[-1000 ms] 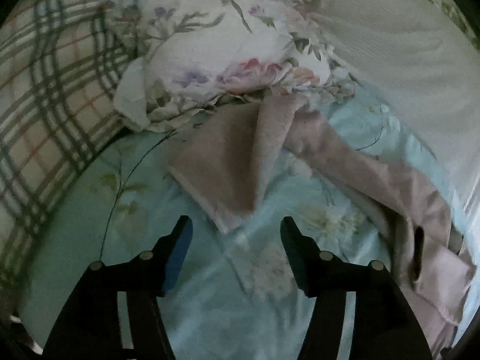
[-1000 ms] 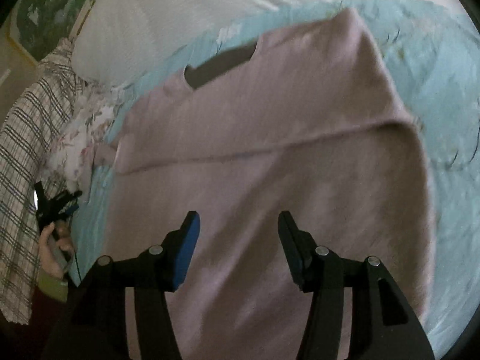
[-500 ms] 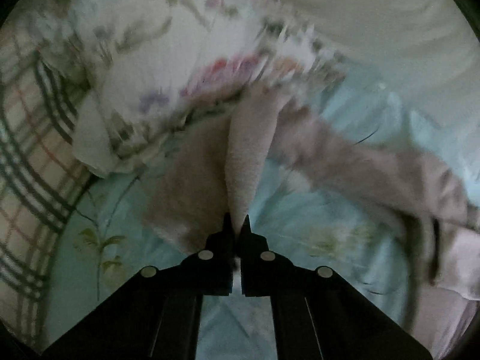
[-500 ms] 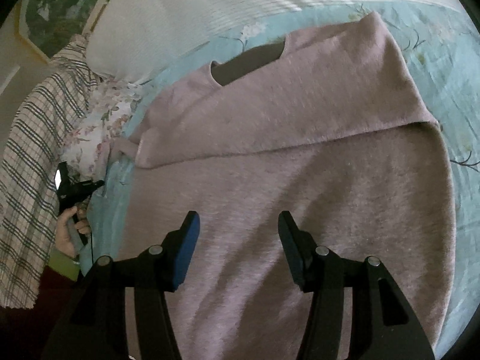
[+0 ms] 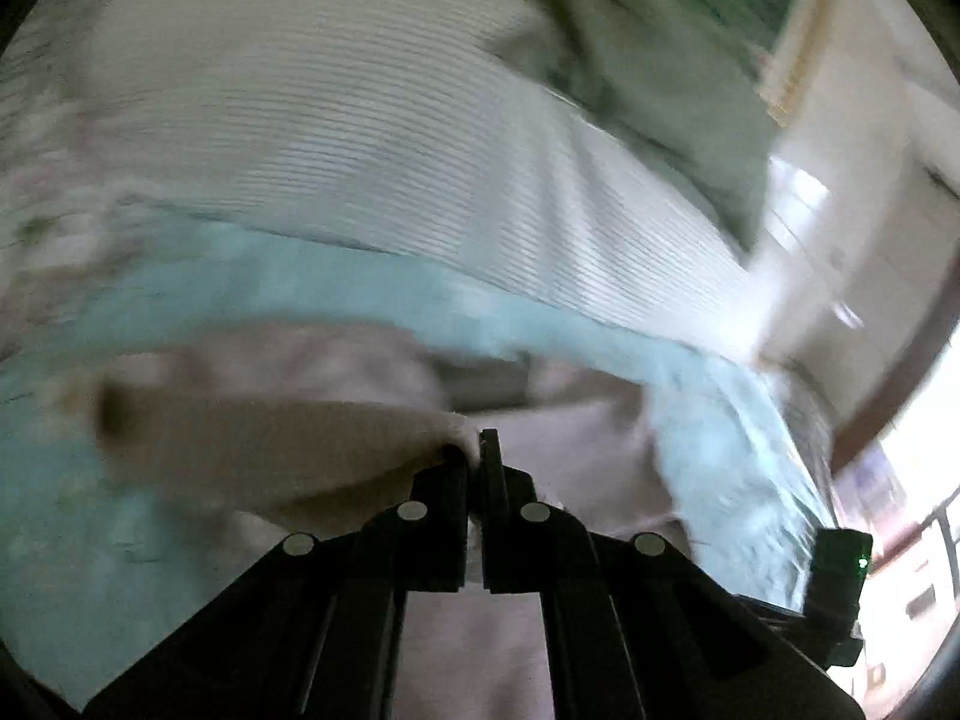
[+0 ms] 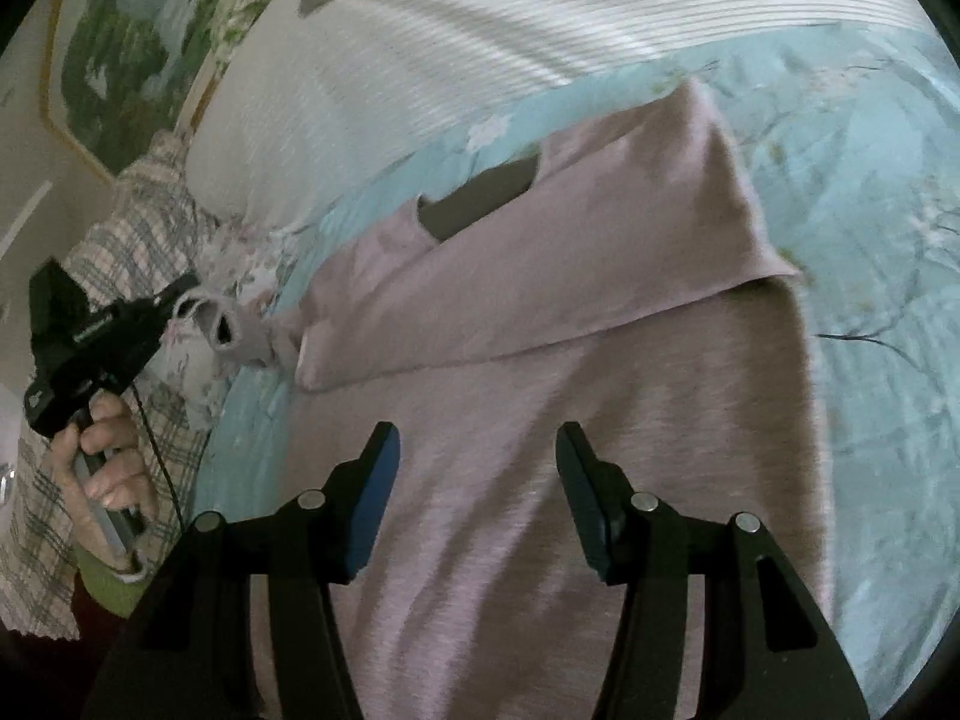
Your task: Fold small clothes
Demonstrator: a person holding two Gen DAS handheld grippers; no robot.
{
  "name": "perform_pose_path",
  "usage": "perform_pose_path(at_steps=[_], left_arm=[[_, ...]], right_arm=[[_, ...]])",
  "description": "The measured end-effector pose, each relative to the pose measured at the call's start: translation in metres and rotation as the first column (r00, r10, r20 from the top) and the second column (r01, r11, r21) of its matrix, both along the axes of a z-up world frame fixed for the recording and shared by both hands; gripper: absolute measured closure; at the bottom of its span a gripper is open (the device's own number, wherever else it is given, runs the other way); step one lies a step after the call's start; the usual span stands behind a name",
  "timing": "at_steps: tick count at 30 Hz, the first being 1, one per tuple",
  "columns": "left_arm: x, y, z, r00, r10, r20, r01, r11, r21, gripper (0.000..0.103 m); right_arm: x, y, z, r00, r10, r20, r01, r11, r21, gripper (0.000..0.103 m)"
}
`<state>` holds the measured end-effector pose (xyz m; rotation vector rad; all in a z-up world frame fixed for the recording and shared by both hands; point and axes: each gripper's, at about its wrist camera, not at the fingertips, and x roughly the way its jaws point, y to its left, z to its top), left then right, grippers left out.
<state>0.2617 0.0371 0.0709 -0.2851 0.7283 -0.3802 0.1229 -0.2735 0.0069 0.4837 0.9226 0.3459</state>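
Note:
A dusty pink sweater [image 6: 570, 312] lies flat on the light blue floral bed sheet [image 6: 870, 192], its right sleeve folded across the chest and its neck opening toward the white pillow. My left gripper [image 5: 474, 450] is shut on the cuff of the left sleeve [image 5: 288, 438] and holds it lifted above the sweater's body; the same gripper shows in the right wrist view [image 6: 180, 294] at the far left. My right gripper [image 6: 474, 438] is open and empty, hovering over the sweater's lower body.
A white ribbed pillow [image 6: 480, 42] lies at the head of the bed. A floral quilt [image 6: 240, 258] and a plaid blanket [image 6: 138, 222] are bunched at the left. A wall and bright window [image 5: 900, 480] show on the right in the blurred left wrist view.
My left gripper closed on the sleeve cuff, lifted it and swung it right toward the sweater's body. My right gripper stayed open and nearly still over the sweater.

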Motion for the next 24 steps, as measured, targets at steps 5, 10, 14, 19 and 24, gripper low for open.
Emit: perform_pose_path(at_steps=[5,10,14,19,24], left_arm=[[0.041,-0.102,-0.032,0.985,-0.158,-0.07,0.157,0.987,-0.017,0.103],[0.073,-0.171,-0.079,0.965,-0.213,-0.15,0.218,0.976,0.016,0.102],[0.096,-0.198,-0.119,0.948,-0.224,-0.226,0.241,0.969,0.053,0.101],[0.084,-0.179,-0.128,0.933,-0.239,-0.27,0.25,0.968,0.006,0.062],[0.04,-0.124,-0.11,0.96,-0.195,-0.2,0.209,0.976,0.053,0.053]], right_arm=[[-0.011,-0.035,-0.001,0.997,-0.075,0.002,0.075,0.997,0.01,0.047],[-0.017,-0.067,-0.008,0.989,-0.145,-0.014,0.145,0.989,0.003,0.047],[-0.014,-0.077,-0.013,0.986,-0.166,-0.025,0.166,0.986,0.002,0.047],[-0.005,-0.072,-0.01,0.99,-0.142,-0.003,0.142,0.99,-0.005,0.047],[0.016,-0.054,-0.006,0.997,-0.072,0.029,0.073,0.996,-0.04,0.047]])
